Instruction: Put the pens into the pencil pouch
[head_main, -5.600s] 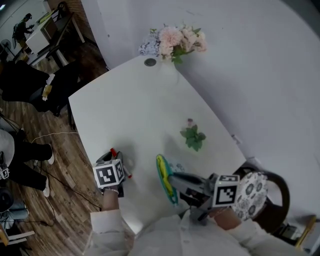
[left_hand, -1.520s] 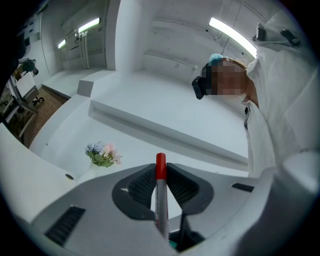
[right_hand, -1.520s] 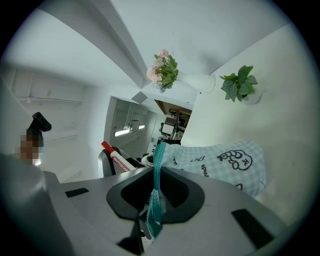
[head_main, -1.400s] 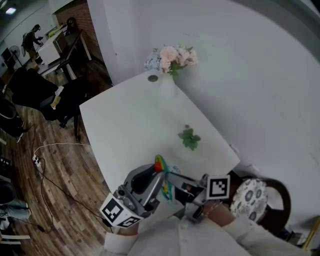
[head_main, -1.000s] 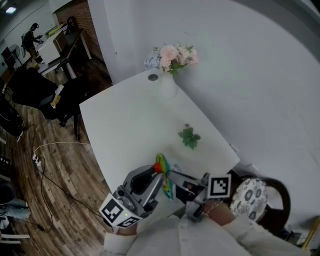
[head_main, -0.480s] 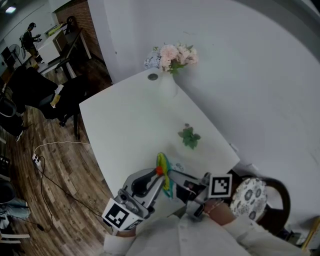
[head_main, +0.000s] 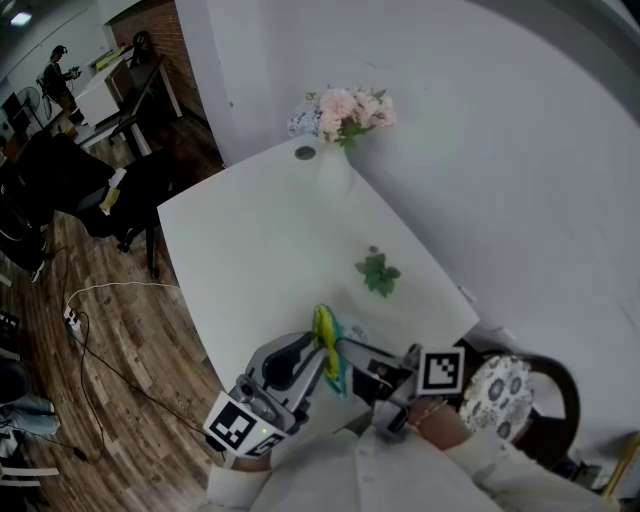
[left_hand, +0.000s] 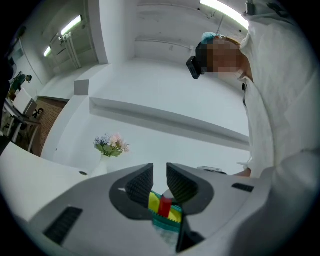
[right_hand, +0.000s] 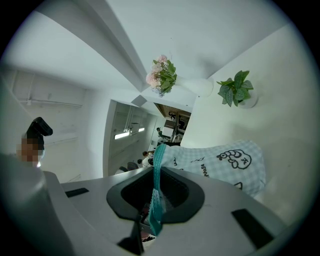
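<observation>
The pencil pouch stands on edge near the table's front, its green and yellow rim up. In the right gripper view it is pale blue check cloth with a cartoon print. My right gripper is shut on the pouch's teal rim, and it holds the pouch from the right. My left gripper comes in from the left at the pouch's mouth. A red pen sits between its jaws, pointing at the yellow and green rim. In the head view the pen is hidden.
The white table carries a vase of pink flowers at the far end and a small green plant in the middle. A chair with a patterned cushion stands at right. Wooden floor with cables lies left of the table.
The pen's red end, seen at the pouch's mouth in the earlier frames, no longer shows in the head view. My left gripper has rolled slightly. The right gripper and pouch have kept still.
</observation>
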